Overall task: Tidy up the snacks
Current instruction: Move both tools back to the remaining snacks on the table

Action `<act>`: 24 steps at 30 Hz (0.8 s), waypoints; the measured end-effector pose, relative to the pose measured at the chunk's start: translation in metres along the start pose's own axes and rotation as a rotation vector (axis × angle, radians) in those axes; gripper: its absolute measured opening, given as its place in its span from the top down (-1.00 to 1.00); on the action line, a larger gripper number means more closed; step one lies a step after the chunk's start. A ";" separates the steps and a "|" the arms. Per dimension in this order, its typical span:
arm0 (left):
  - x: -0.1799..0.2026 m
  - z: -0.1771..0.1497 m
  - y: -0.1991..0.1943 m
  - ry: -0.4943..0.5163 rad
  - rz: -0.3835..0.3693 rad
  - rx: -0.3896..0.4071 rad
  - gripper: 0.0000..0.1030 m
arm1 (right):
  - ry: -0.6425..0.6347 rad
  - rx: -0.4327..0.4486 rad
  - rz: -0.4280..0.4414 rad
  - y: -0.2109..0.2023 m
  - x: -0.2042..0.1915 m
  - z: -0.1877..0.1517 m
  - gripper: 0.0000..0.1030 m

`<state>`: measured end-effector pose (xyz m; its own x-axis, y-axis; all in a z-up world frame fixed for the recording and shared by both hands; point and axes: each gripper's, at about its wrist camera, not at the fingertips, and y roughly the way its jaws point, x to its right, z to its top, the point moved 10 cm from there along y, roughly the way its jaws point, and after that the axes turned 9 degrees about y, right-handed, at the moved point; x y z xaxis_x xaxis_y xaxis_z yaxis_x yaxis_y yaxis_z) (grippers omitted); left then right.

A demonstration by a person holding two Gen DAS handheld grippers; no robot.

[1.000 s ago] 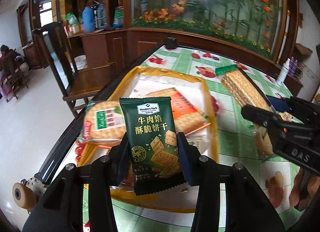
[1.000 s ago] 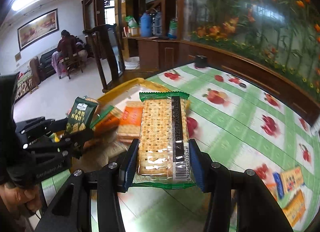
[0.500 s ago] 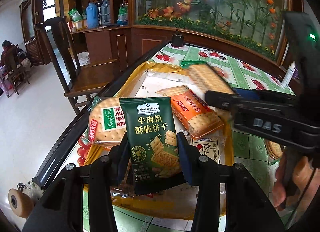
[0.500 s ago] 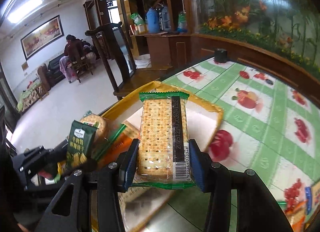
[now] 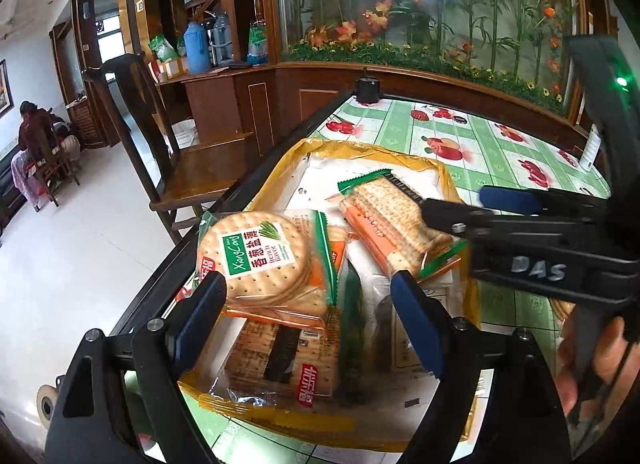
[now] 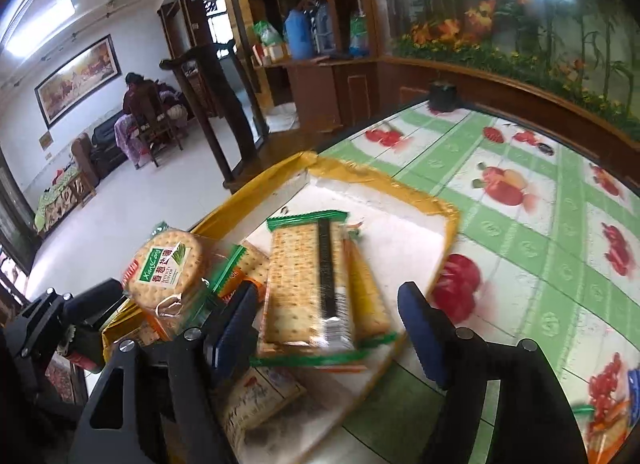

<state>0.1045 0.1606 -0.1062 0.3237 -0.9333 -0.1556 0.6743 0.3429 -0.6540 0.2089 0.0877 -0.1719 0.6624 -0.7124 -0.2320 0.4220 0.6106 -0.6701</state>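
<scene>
Left wrist view: your left gripper (image 5: 310, 306) had just been opening, and its jaws stood wide apart over the near end of the yellow-rimmed tray (image 5: 288, 152), gripping nothing; the dark green cracker packet (image 5: 352, 328) lay loose on the tray's contents directly below the gap, blurred, on its edge or flat you could not tell. The round scallion-cracker pack (image 5: 260, 252) rested at the tray's near-left corner, just beside the left pad and partly over a flat cracker pack with a red label (image 5: 288, 360). Toward the tray's middle the long soda-cracker pack (image 5: 394, 220) lay across an orange-striped pack (image 5: 368, 234), with your right gripper (image 5: 464, 210) reaching in over it from the tray's right side. Right wrist view: your right gripper (image 6: 326, 326) had likewise just been opening; its jaws stood about half apart, and the long soda-cracker pack (image 6: 308, 288) lay between them on the tray (image 6: 400, 184), free of both pads, with the orange-striped pack (image 6: 366, 296) alongside it. The round scallion-cracker pack (image 6: 166, 268) sat at the tray's left edge, and your left gripper (image 6: 80, 316) showed beyond it. More snack packets (image 6: 604, 420) lay on the fruit-print tablecloth (image 6: 520, 224), well to the right of the tray. Step in hand, as judged: the release of two packets into the tray. The next move would call for you to lift both grippers clear without dragging the freed packs, then to reach for the packets outside the tray.
</scene>
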 end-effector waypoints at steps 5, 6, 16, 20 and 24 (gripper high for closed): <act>0.002 0.006 -0.009 -0.019 -0.012 0.026 -0.65 | 0.012 0.041 -0.040 -0.026 0.017 0.004 -0.44; 0.003 0.009 -0.010 -0.019 -0.016 0.031 -0.65 | 0.011 0.047 -0.048 -0.030 0.020 0.004 -0.44; 0.023 0.022 -0.028 -0.006 -0.036 0.069 -0.65 | -0.006 0.100 -0.131 -0.071 0.041 -0.002 -0.44; 0.037 0.025 -0.031 0.009 -0.050 0.073 -0.65 | -0.021 0.121 -0.188 -0.086 0.053 -0.005 -0.45; 0.056 0.028 -0.033 0.013 -0.091 0.072 -0.65 | -0.013 0.145 -0.239 -0.103 0.071 -0.008 -0.51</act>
<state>0.1189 0.0998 -0.0723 0.2508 -0.9620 -0.1079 0.7463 0.2631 -0.6114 0.2078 -0.0289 -0.1252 0.5406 -0.8384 -0.0696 0.6510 0.4694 -0.5966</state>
